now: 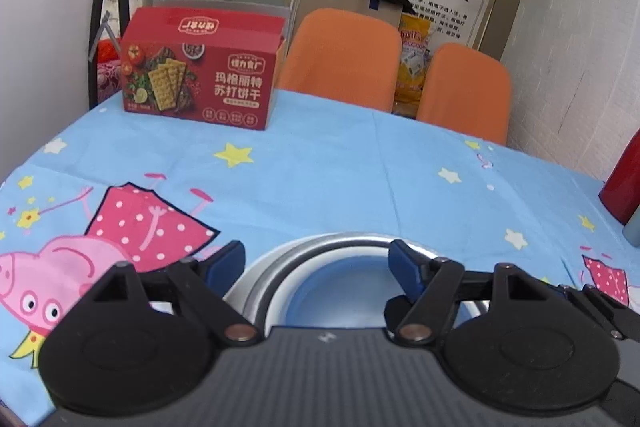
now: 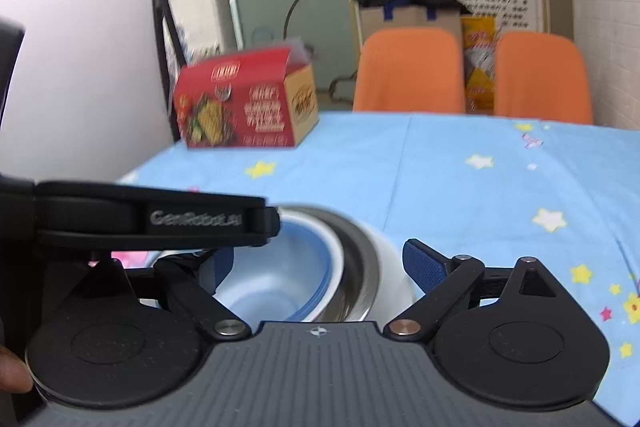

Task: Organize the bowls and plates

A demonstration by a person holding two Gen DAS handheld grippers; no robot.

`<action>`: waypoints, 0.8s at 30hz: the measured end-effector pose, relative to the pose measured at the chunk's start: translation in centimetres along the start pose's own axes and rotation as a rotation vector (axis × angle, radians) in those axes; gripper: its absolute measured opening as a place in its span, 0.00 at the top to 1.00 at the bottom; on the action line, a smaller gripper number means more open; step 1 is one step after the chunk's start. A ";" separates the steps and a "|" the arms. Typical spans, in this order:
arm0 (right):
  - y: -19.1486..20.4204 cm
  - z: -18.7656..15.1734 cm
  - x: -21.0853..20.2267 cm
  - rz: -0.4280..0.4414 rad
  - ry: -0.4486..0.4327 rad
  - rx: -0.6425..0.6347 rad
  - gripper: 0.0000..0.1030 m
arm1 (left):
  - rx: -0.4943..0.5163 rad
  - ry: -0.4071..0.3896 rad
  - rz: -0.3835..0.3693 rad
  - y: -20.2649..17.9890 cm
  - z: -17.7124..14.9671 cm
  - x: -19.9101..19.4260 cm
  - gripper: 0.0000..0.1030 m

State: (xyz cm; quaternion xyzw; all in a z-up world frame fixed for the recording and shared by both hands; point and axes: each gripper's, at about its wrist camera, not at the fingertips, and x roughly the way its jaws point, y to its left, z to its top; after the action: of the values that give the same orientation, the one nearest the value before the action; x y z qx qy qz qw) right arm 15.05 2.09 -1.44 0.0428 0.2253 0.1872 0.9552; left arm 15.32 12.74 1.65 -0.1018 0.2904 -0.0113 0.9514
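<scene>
A blue bowl point(image 1: 340, 291) sits nested inside a steel bowl point(image 1: 260, 279) on the cartoon tablecloth, close under both cameras. My left gripper point(image 1: 316, 265) is open. Its left finger stands outside the steel rim and its right finger hangs over the blue bowl's inside, with neither pad seen pressing. In the right wrist view the blue bowl point(image 2: 276, 275) lies within the steel bowl point(image 2: 356, 267), which has a white outer wall. My right gripper point(image 2: 320, 267) is wide open around the stack, its right finger clear of the white wall. The left gripper's black body point(image 2: 152, 219) hides part of its left finger.
A red cracker box point(image 1: 200, 79) stands at the table's far left. Two orange chair backs point(image 1: 340, 55) rise beyond the far edge. A red bottle point(image 1: 624, 183) stands at the right edge. A fingertip point(image 2: 12, 371) shows at the lower left.
</scene>
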 end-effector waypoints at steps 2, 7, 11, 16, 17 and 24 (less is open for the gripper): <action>-0.5 0.2 -0.3 0.000 -0.005 0.016 0.00 | 0.002 -0.011 0.008 -0.2 0.3 -0.6 0.31; -2.1 -0.2 -1.9 -0.045 -0.009 0.054 0.00 | 0.022 -0.029 0.011 -0.9 -0.3 -2.6 0.31; -3.6 -1.5 -4.7 -0.108 -0.034 0.094 0.00 | 0.040 -0.016 0.004 -2.1 -2.4 -4.6 0.31; -4.1 -3.8 -8.8 -0.179 -0.051 0.075 0.00 | 0.058 -0.025 -0.016 -4.4 -5.6 -7.8 0.31; -4.1 -4.2 -9.5 -0.191 -0.052 0.073 0.00 | 0.068 -0.029 -0.016 -4.9 -6.1 -8.4 0.31; -4.6 -7.2 -14.2 -0.290 -0.069 0.070 0.00 | 0.155 -0.098 -0.020 -7.7 -10.7 -13.0 0.31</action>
State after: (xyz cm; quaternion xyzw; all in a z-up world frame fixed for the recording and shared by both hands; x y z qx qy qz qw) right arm 1.64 -7.54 -2.79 0.0494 0.2028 0.0376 0.9772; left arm -1.17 4.23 1.70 -0.0310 0.2406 -0.0382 0.9694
